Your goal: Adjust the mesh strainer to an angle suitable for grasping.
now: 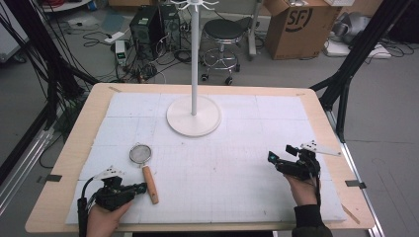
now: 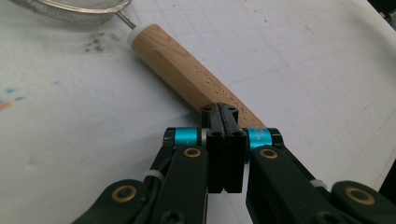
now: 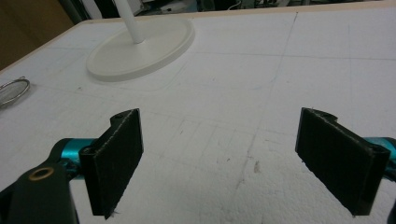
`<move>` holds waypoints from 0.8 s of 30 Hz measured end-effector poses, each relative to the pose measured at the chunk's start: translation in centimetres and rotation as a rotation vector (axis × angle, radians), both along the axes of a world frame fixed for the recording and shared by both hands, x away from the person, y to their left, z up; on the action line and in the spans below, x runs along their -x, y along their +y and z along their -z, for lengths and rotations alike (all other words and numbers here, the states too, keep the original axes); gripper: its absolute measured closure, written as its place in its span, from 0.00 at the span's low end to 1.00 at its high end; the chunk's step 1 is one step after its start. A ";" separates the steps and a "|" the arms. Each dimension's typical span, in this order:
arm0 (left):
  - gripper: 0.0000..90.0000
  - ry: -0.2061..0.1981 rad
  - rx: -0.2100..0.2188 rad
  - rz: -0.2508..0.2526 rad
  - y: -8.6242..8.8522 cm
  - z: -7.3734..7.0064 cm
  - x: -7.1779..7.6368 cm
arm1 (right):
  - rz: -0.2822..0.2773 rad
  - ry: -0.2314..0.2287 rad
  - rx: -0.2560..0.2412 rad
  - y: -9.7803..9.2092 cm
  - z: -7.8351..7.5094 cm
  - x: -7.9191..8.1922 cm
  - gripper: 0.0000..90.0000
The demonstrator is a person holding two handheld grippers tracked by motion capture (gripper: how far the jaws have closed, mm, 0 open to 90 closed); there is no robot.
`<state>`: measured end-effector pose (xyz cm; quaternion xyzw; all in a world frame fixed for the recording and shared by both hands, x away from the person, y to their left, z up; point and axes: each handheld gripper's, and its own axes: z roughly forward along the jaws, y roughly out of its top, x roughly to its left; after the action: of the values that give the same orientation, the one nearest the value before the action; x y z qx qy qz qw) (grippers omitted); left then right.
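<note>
Left tool (image 1: 141, 187) low at the near left of the table (image 1: 84, 126), jaws pressed together with nothing between them, tips just at the wooden handle (image 2: 187, 74) of a small strainer (image 1: 143, 165). In the left gripper view, closed tips over the near end of that handle; whether touching it or just above, cannot tell. Strainer flat on the white mat (image 1: 237, 168), mesh bowl (image 1: 140, 153) toward the far side, handle pointing back toward the person, slightly angled to the right. Printed lettering along the handle, too blurred to read in full.

Right tool (image 1: 274, 159) at the near right, well apart from the strainer, jaws wide apart and holding nothing, black pads (image 3: 116, 163) over bare mat. Beyond them in the right gripper view, round white base of a stand (image 3: 140, 46), with the strainer's rim (image 3: 14, 91) at the left edge. Stand upright at the middle far part of the mat, its pole (image 1: 194, 59) rising out of the top of the high view.
</note>
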<state>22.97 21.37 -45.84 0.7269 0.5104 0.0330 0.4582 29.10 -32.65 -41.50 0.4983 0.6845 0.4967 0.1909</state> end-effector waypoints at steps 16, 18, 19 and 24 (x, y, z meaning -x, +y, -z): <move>1.00 -0.004 0.017 0.052 -3.5 0.0 -2.9 | 0.007 -0.004 -0.013 -0.3 -0.1 0.1 0.16; 1.00 -0.005 0.019 0.054 -3.7 0.0 -3.2 | 0.010 -0.008 -0.017 -0.4 -0.2 0.1 0.16; 1.00 -0.007 0.021 0.052 -3.8 0.0 -3.3 | 0.010 -0.008 -0.017 -0.4 -0.2 0.1 0.16; 1.00 -0.015 0.026 0.057 -4.1 0.0 -3.7 | 0.008 -0.005 -0.014 -0.3 -0.2 0.1 0.16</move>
<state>26.64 17.23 -45.86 0.7348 0.4865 0.0189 0.4722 29.02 -32.99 -41.32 0.5011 0.6786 0.5019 0.1913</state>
